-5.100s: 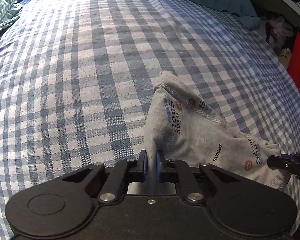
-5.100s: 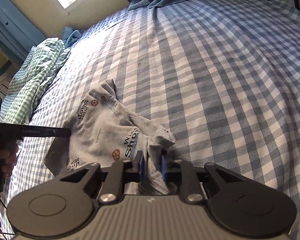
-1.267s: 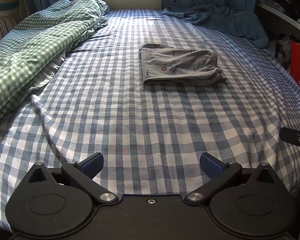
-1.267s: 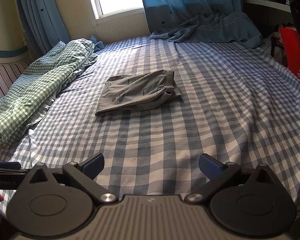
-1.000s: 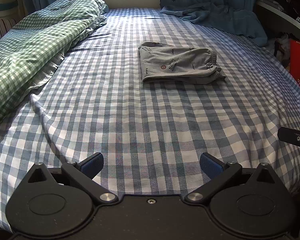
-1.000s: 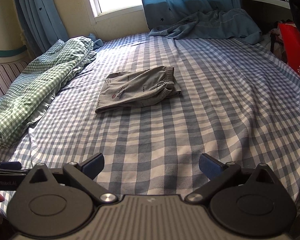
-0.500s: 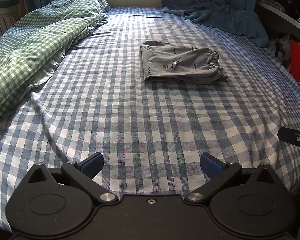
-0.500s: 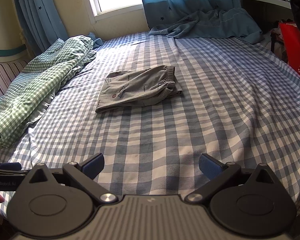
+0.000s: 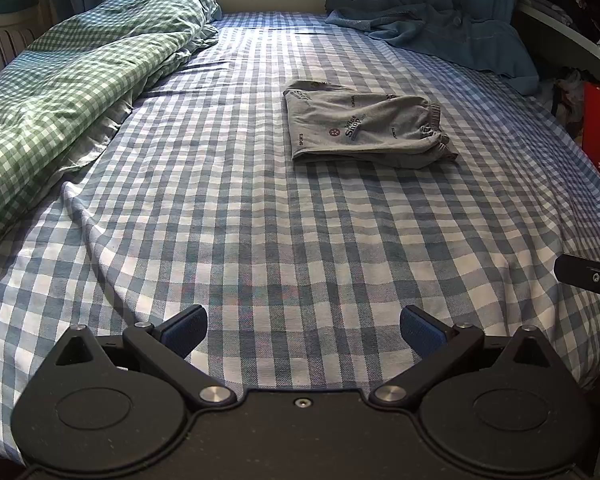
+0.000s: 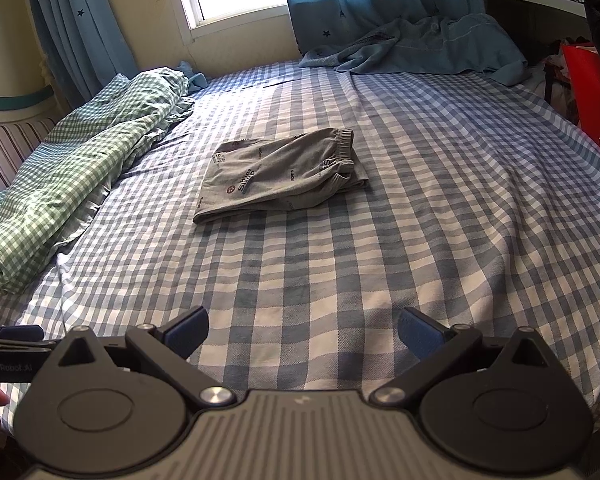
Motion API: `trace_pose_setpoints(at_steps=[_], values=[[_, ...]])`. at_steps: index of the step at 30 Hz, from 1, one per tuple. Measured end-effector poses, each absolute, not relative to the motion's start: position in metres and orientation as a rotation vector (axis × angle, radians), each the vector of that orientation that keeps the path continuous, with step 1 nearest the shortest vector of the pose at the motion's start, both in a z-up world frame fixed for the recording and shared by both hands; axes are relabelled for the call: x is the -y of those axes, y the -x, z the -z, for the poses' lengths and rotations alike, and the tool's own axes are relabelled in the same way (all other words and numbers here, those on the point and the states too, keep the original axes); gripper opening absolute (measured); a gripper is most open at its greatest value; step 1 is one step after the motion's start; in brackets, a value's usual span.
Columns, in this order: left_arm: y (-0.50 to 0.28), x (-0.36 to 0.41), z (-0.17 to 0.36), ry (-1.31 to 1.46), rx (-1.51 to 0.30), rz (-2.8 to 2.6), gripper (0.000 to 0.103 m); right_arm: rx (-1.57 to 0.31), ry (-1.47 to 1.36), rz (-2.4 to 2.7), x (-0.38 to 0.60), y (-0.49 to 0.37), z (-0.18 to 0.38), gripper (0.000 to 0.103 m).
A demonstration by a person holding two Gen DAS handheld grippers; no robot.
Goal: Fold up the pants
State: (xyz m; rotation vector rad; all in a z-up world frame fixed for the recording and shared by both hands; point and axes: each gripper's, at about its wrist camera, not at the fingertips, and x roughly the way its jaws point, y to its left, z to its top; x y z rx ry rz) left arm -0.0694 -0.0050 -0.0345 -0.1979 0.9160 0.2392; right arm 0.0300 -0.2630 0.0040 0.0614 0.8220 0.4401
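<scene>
On a blue-and-white checked bedsheet (image 9: pixel 260 208), grey printed cotton pants (image 9: pixel 364 130) lie folded mid-bed, well apart from the left gripper (image 9: pixel 302 330) and right gripper (image 10: pixel 302 328), both wide open and empty. Soft, light, likely floppy; best pinched at the elastic waistband (image 10: pixel 342 152) or folded edge.

Folded grey pants (image 10: pixel 278 176) lie mid-bed, well beyond the right gripper (image 10: pixel 302 330), jaws spread wide.

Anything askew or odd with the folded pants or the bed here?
Only slightly: the grey pants lie folded on the checked bedsheet, but lower layers stick out past the waistband end, so edges don't line up. Both grippers are open, away from them.
</scene>
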Motion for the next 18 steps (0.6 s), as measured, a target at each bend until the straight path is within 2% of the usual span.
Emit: trace_pose_setpoints(at_steps=[18], values=[[0.0725,0.0023,0.0357,0.201,-0.922,-0.268,0.102,-0.830,-0.047,-0.462,0.2541,-0.0327,-0.0054,0.103]])
